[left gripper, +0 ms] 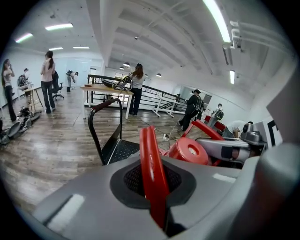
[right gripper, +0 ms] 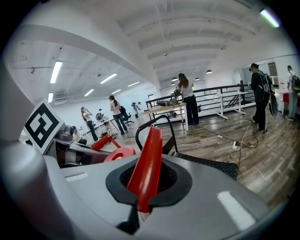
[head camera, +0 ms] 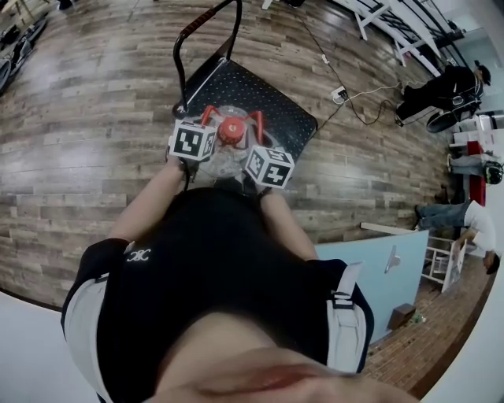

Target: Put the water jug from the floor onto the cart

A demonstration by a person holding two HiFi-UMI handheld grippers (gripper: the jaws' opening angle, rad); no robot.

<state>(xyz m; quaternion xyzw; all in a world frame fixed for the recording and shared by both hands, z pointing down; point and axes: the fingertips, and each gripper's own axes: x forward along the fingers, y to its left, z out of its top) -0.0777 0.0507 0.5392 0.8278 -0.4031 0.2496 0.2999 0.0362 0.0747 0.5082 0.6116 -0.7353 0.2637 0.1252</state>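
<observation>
Your water jug (head camera: 227,160) is a clear, rounded plastic bottle. It has a smooth red cap (head camera: 231,131) shaped like a shallow disc. From the cap, two glossy red handle loops rise at about 10 and 2 o'clock.

Your left gripper (left gripper: 153,185) has its jaws closed tight on the left handle loop (left gripper: 150,159), a flat, curved red band that stands on edge between the black ribbed pads. Your right gripper (right gripper: 146,180) is clamped the same way on the right handle loop (right gripper: 149,152), which leans towards 1 o'clock in the right gripper view.

In the head view the jug is at the 6 o'clock edge of the cart (head camera: 272,102). The cart has a flat black deck with a studded, non-slip surface and rounded corners. Its push handle (head camera: 206,20), a bent black tube with a red grip section, stands at the deck's 11 o'clock end.

The two marker cubes and your torso hide most of the jug's body, so you cannot see whether its base rests on the deck, and the clear wall does not show how full it is. The rest of the deck carries nothing.

The wood-plank floor (head camera: 87,149) lies all around the cart.
</observation>
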